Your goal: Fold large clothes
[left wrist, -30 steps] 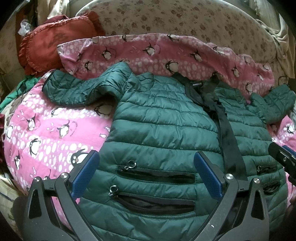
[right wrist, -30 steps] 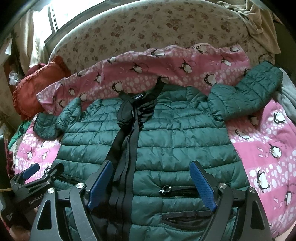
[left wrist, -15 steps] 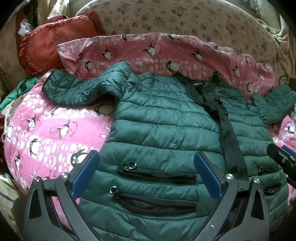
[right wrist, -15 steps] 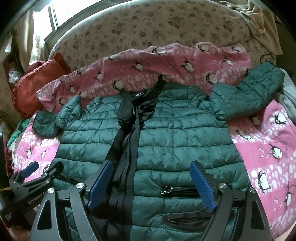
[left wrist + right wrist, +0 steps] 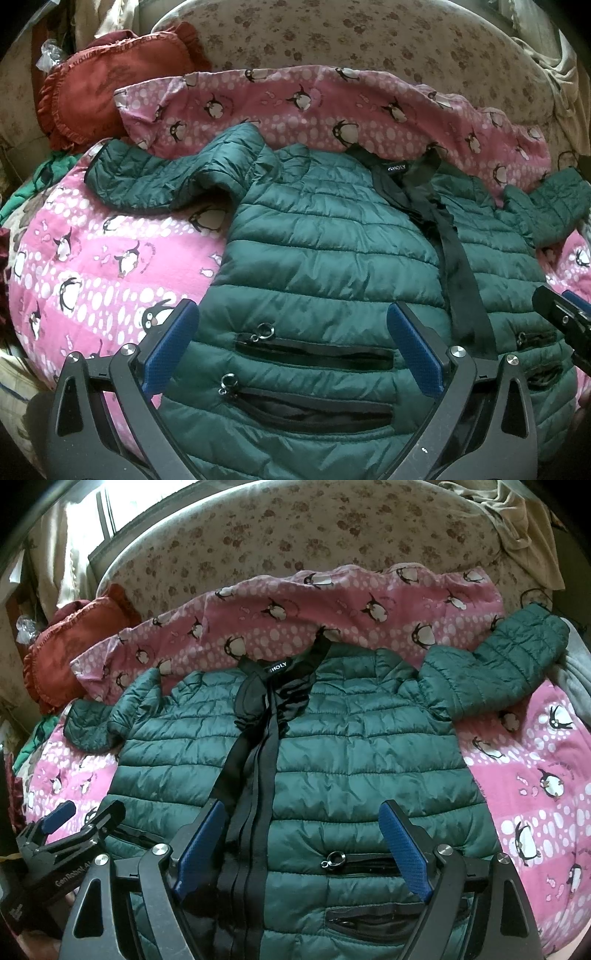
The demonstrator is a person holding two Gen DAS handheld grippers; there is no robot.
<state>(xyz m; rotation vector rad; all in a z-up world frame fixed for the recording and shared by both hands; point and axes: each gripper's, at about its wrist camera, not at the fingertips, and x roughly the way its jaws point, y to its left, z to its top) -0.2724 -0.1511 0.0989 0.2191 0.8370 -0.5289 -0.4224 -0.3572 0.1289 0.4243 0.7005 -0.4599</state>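
A dark green quilted puffer jacket (image 5: 332, 251) lies front up and spread flat on a pink penguin blanket (image 5: 110, 266). It also fills the right wrist view (image 5: 351, 746), with its black zipper strip (image 5: 255, 794) down the middle. Its left sleeve (image 5: 166, 177) and right sleeve (image 5: 495, 672) stretch outward. My left gripper (image 5: 291, 343) is open and empty above the jacket's left pocket zippers (image 5: 314, 354). My right gripper (image 5: 303, 845) is open and empty above the lower front, by the zipper. The left gripper also shows in the right wrist view (image 5: 74, 830).
The blanket (image 5: 535, 775) covers a bed or sofa with a floral cream backrest (image 5: 314, 528). A red ruffled cushion (image 5: 96, 96) lies at the back left. Beige cloth (image 5: 517, 517) hangs at the back right. Green fabric (image 5: 22, 195) is bunched at the left edge.
Both grippers have drawn back slightly toward the jacket's hem. Both stay open and the jacket has not moved.
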